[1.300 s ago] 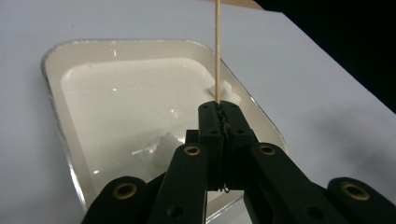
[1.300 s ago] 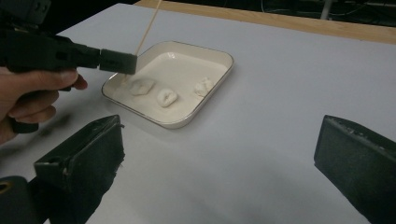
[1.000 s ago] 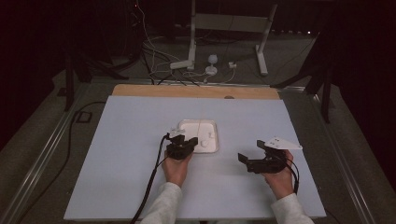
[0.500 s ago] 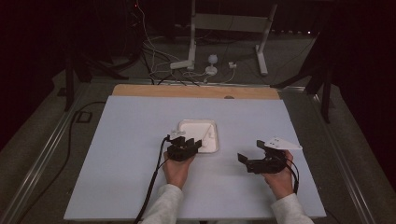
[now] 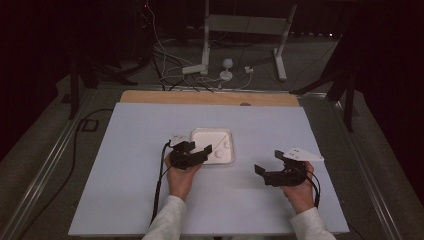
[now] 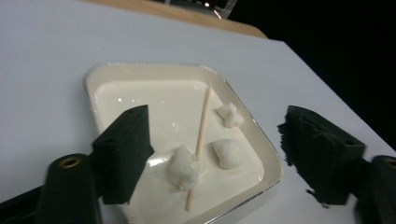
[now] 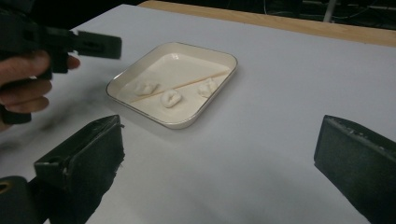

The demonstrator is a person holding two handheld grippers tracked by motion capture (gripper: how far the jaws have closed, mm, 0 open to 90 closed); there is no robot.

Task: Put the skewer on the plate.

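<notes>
In the high view, a white square dish point(image 5: 212, 145) is seen near the middle of the pale worktop point(image 5: 125, 200), with the left claw point(image 5: 196, 151) held at its near left edge and the right claw point(image 5: 267, 162) held well apart to the right, over bare worktop. In the left gripper view, the left claw's jaws have just been opening and are seen spread wide above the dish point(image 6: 116, 74), with nothing gripped; between them, lower in the dish, a thin wooden skewer point(image 6: 200, 140) lies flat, touched by one white lump point(image 6: 183, 167) near its lower end, while two more lumps point(image 6: 227, 153) lie just beside it. In the right gripper view, the right claw point(image 7: 219, 158) is seen wide open and empty, aimed at the dish point(image 7: 219, 58), where the skewer point(image 7: 180, 86) is seen lying across it among the three lumps. It is judged that the skewer has been set down in the dish; threading the remaining lumps, if intended, appears not yet done.
</notes>
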